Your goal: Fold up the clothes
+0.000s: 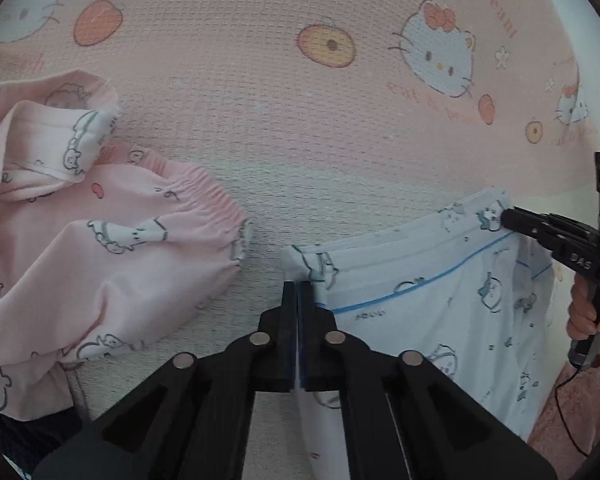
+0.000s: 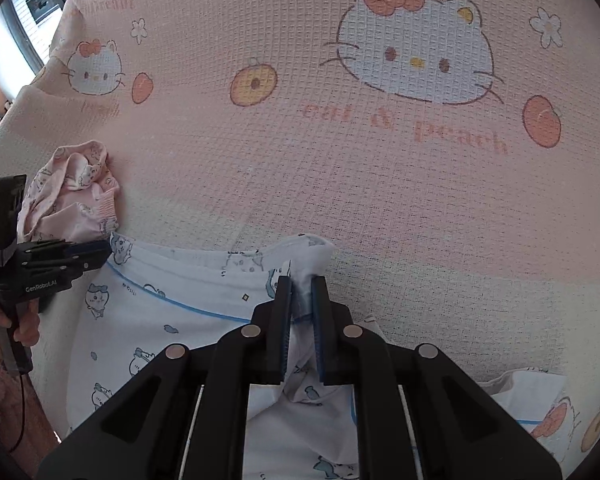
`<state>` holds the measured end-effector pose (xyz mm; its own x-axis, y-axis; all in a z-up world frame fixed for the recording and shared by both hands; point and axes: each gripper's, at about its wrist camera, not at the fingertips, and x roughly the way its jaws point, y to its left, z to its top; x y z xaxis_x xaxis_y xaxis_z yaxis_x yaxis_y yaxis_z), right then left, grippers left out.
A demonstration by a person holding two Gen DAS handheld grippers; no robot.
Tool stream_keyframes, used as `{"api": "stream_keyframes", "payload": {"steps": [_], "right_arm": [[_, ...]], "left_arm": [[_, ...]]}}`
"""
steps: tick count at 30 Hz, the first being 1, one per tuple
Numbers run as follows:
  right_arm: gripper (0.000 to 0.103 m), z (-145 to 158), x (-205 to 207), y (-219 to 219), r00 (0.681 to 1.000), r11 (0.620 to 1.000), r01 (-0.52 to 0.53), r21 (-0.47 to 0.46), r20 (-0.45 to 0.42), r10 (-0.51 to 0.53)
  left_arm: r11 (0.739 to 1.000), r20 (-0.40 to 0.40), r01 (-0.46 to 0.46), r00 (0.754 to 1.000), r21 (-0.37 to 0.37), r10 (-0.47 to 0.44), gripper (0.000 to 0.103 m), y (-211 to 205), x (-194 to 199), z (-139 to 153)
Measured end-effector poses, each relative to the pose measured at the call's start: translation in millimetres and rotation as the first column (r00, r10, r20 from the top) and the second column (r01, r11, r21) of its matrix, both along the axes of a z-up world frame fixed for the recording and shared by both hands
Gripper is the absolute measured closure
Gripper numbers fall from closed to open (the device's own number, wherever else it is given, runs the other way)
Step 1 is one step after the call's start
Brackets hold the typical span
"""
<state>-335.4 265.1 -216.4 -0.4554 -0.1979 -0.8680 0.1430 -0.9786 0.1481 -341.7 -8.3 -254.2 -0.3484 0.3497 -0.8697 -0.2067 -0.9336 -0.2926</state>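
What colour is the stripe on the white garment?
Blue, a thin line across the white garment, clearest in the left wrist view.

Pink garment (image 1: 100, 240) cut off at left edge; extent perhaps larger.

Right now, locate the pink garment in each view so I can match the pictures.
Left wrist: the pink garment fills the left side, crumpled, elastic waistband facing centre.
Right wrist: it sits small at the left edge, just above the left gripper.
Shared landmark: the white garment with its blue line.
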Motion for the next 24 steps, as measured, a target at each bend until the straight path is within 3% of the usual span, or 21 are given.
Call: {"api": "stream_keyframes", "payload": {"steps": [4, 6, 9, 11, 13, 14, 15, 16, 18, 22, 24], "right_arm": [[0.087, -6.8, 0.6, -10.2, 1.0, 0.988, 0.0, 0.153, 0.007, -0.001], [0.083, -7.9, 3.6, -13.7, 1.0, 0.977, 0.012, 0.212, 0.003, -0.013], [0.078, -1.5, 12.1, -13.0, 0.998, 0.968, 0.062, 0.242, -0.016, -0.06], [0.077, 8.6, 18.3, -14.9, 0.995, 0.97, 0.09, 0.225, -0.058, -0.078], [0.072, 19.5, 22.4, -18.1, 0.992, 0.975, 0.1, 0.2, -0.09, -0.083], [0.062, 22.9, 22.6, -18.6, 0.992, 0.98, 0.099, 0.172, -0.095, -0.083], [0.059, 22.5, 19.3, -19.0, 0.993, 0.986, 0.093, 0.136, -0.08, -0.083], [0.059, 21.8, 15.8, -19.7, 0.995, 0.991, 0.086, 0.101, -0.063, -0.08], [0.059, 17.6, 10.9, -24.4, 0.997, 0.993, 0.066, 0.093, -0.044, -0.062], [0.06, 4.5, 8.2, -34.5, 1.0, 0.992, 0.017, 0.126, -0.014, -0.015], [0.075, -8.5, 4.8, -37.2, 1.0, 0.991, -0.015, 0.131, 0.027, 0.012]], "left_arm": [[0.98, -0.014, 0.175, 0.985, 0.091, -0.174, 0.103, 32.6, 18.0, 11.9], [0.977, -0.025, 0.194, 0.981, 0.087, -0.192, 0.102, 35.3, 25.9, 14.8], [0.996, -0.019, 0.054, 0.998, 0.075, -0.053, 0.102, 12.2, 17.6, 15.2], [0.998, -0.039, -0.053, 0.998, 0.019, 0.054, 0.102, -4.4, 7.0, 16.0], [0.998, -0.021, -0.058, 0.998, -0.02, 0.058, 0.099, -13.4, 0.0, 12.7], [0.998, -0.003, -0.055, 0.998, -0.004, 0.055, 0.096, -13.8, -2.1, 10.2], [0.999, 0.016, -0.052, 0.999, 0.014, 0.052, 0.087, -13.9, -4.2, 7.7], [0.998, 0.036, -0.05, 0.998, 0.031, 0.048, 0.079, -14.0, -6.2, 5.2], [0.999, -0.005, -0.03, 1.0, 0.042, 0.031, 0.078, -8.1, -3.0, 11.1], [0.999, -0.05, -0.007, 0.999, -0.035, 0.005, 0.079, 1.9, -1.5, 15.5], [0.997, -0.072, 0.003, 0.997, -0.074, -0.009, 0.079, 6.9, -0.8, 17.7]]}}
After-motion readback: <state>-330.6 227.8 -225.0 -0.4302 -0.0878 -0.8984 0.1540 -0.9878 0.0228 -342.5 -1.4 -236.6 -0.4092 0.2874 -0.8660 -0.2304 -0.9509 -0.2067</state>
